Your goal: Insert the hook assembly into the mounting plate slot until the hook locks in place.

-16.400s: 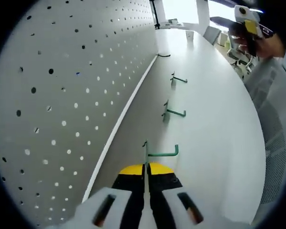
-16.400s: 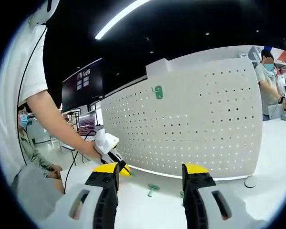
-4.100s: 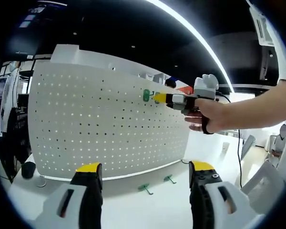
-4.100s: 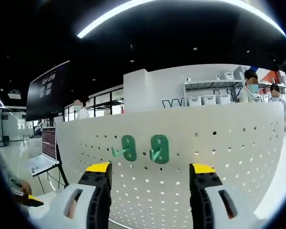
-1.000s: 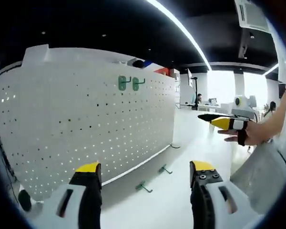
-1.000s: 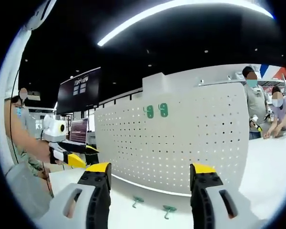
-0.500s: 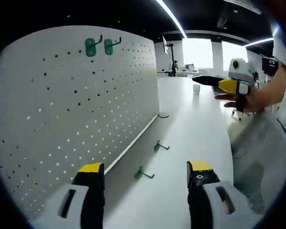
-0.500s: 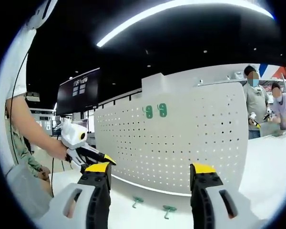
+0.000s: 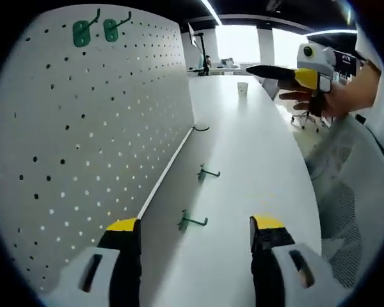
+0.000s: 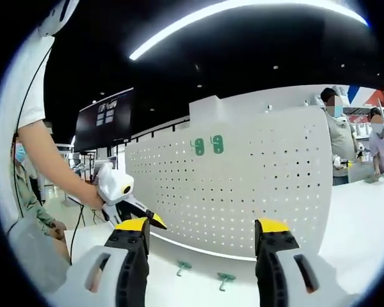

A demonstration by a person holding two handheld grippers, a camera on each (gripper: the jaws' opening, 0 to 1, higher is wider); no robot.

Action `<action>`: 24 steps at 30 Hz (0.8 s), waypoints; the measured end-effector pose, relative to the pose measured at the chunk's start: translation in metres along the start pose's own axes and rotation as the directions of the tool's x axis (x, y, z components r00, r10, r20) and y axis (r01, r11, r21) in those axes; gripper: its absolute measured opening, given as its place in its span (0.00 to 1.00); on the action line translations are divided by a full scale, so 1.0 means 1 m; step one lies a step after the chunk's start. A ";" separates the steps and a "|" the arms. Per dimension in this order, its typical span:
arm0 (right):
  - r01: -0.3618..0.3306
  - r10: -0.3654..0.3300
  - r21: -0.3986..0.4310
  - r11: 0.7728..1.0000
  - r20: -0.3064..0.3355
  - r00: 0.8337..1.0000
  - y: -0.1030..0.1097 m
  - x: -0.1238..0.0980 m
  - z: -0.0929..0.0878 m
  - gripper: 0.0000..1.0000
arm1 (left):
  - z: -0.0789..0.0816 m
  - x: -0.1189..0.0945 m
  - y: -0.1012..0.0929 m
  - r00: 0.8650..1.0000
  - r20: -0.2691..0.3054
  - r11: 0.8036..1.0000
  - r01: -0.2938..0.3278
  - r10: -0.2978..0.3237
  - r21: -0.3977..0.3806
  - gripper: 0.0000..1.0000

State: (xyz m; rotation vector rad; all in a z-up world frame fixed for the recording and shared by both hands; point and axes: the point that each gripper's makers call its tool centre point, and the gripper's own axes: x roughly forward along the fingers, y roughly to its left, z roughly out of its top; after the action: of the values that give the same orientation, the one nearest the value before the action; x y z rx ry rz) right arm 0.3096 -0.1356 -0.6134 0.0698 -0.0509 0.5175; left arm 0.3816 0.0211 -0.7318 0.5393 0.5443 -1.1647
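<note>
while both grippers stand with jaws spread and nothing between them, the left gripper [image 9: 195, 230] looks along the white pegboard [image 9: 83, 141], which rises upright from the white table [image 9: 256, 153] at the left of its view. two green hooks [image 9: 93, 29] are mounted side by side near the top far edge of the board, and in the right gripper view the same pair [image 10: 207, 146] sits high on the board face [image 10: 243, 185]; how they engage the holes is too small to tell. two loose green hooks lie on the table near the board's foot, the near one [image 9: 192, 222] and a farther one [image 9: 208, 172], well apart. the right gripper [image 10: 201, 233] faces the board from the front. a small dark item [image 9: 201, 128] by the board's far end cannot be identified.
</note>
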 end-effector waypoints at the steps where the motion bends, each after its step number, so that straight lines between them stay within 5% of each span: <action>1: 0.001 -0.001 0.001 1.000 -0.002 1.000 -0.001 0.000 -0.001 0.64 | -0.001 0.002 0.000 1.000 -0.007 1.000 0.005 -0.005 0.004 0.71; 24: -0.007 0.007 0.002 1.000 -0.011 1.000 0.000 0.001 -0.003 0.64 | -0.029 0.053 0.005 0.971 -0.190 0.983 0.164 -0.146 0.080 0.64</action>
State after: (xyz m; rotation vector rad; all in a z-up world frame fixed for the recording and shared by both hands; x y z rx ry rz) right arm 0.3110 -0.1352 -0.6166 0.0690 -0.0401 0.5253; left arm 0.3987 0.0044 -0.7872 0.7001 0.7015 -1.3019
